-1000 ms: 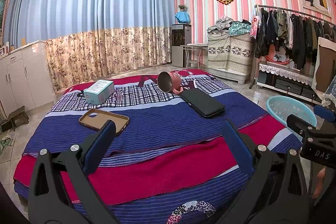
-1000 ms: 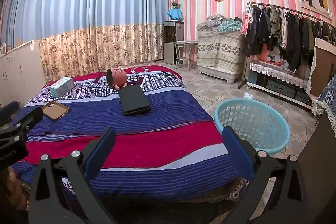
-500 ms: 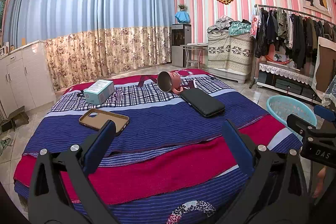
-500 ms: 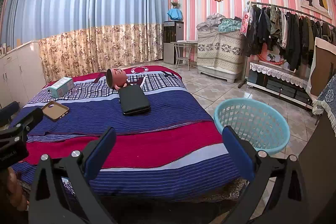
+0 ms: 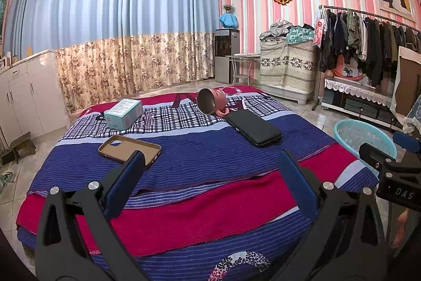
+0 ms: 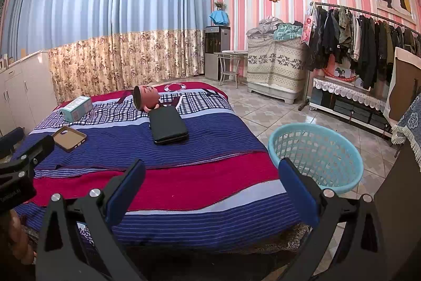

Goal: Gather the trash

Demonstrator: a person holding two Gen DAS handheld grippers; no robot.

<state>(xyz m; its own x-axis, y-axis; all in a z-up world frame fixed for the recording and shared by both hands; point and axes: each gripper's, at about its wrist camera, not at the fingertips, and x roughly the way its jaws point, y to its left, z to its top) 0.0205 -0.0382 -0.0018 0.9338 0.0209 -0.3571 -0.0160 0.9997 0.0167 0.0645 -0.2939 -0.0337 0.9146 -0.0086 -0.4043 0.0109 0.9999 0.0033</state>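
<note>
Left gripper (image 5: 210,173): jaws are being held wide apart, nothing between them.
Right gripper (image 6: 211,182): jaws likewise being held apart.
Bed (image 5: 200,204): box (image 5: 123,113), phone case (image 5: 126,148), cup (image 5: 210,100), black case (image 5: 254,128) are being carried.
Basket (image 6: 315,157): is being kept on the floor beside the bed.

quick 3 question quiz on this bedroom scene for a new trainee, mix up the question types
1. True or false: the pink cup stands upright on the bed.
2. Multiple choice: where is the blue basket? A) on the bed B) on the floor beside the bed C) on the white cabinet.
3. Fill in: the left gripper and the right gripper are both ____ and hold nothing.

Key
1. False: it lies on its side, next to the black case.
2. B
3. open
</note>
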